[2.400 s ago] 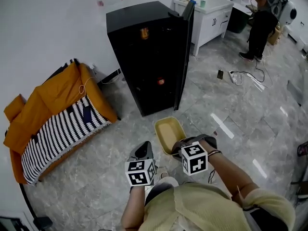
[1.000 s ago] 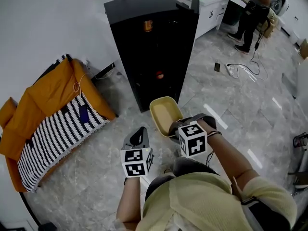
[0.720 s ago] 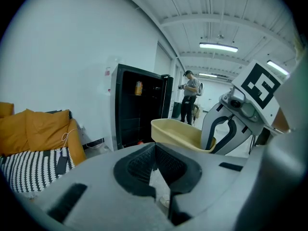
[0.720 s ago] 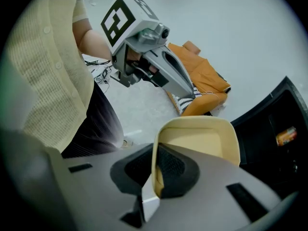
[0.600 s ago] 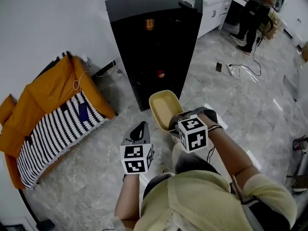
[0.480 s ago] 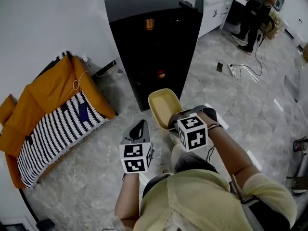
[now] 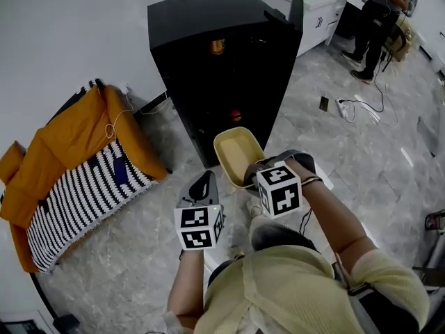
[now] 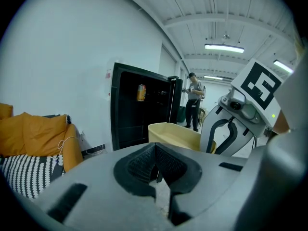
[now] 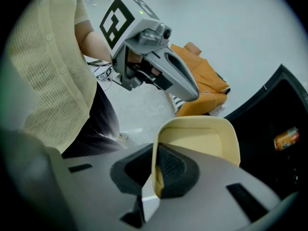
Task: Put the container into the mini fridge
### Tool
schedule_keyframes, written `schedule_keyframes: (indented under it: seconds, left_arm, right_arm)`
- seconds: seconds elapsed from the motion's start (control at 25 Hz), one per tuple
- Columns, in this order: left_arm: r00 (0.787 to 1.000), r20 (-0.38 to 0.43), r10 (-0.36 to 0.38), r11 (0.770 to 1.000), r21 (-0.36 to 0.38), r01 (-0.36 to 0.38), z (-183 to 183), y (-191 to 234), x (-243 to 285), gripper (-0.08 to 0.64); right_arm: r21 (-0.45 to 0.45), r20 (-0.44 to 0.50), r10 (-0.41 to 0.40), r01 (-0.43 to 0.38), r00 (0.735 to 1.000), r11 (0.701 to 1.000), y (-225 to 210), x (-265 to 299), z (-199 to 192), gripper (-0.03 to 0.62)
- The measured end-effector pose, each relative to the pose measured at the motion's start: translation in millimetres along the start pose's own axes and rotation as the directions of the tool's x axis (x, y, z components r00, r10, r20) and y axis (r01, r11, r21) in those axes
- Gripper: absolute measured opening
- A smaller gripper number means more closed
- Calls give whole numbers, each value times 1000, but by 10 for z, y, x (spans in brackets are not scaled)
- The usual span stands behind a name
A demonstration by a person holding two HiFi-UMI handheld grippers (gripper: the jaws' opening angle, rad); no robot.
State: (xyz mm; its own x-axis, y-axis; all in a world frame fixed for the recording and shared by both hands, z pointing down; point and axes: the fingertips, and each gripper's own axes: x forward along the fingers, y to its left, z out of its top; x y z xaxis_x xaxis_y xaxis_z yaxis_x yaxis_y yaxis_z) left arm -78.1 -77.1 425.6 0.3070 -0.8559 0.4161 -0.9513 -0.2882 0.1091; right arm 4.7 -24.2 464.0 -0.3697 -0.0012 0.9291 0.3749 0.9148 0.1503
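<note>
Container — cream, near rim pinched by the right tongs — hangs just before the open mini fridge; left tongs closed, empty, beside it above the floor.

Container: smooth matt plastic, pale yellow. Mini fridge: black shell, semi-gloss, soft sheen on top. Floor: grey marbled tile, polished, reflects the lights. Left claw and right claw: matt grey plastic bodies. Pads: black, ribbed, rubbery-looking. Sofa: orange woven cloth, slightly creased. Throw on it: black-white striped fabric, looks knitted. Sweater: pale yellow ribbed knit. Wall: matt white, painted look.
</note>
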Motion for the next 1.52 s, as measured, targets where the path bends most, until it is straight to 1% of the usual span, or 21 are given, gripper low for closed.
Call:
schedule_keyframes:
  seconds: [0.24, 0.6, 0.88, 1.12, 1.52]
  left_arm:
    - [999, 12, 33, 999, -6, -33, 199, 134, 305, 23]
    - [998, 18, 64, 998, -2, -64, 490, 228, 674, 23]
    - [993, 47, 109, 994, -8, -109, 693, 357, 879, 23]
    - [988, 65, 143, 990, -21, -142, 802, 409, 1014, 23]
    - [972, 101, 212, 977, -35, -210, 998, 530, 1075, 23]
  right_arm:
    - [-32, -2, 15, -15, 1000, 999, -359, -38, -134, 31]
    - [-79, -3, 32, -32, 999, 996, -823, -138, -301, 31]
    - [-129, -12, 34, -36, 999, 991, -1162, -201, -401, 31]
    - [-185, -28, 9, -14, 1000, 983, -1508, -322, -431, 31]
    - [-226, 8, -25, 26, 1000, 974, -2055, -424, -316, 31]
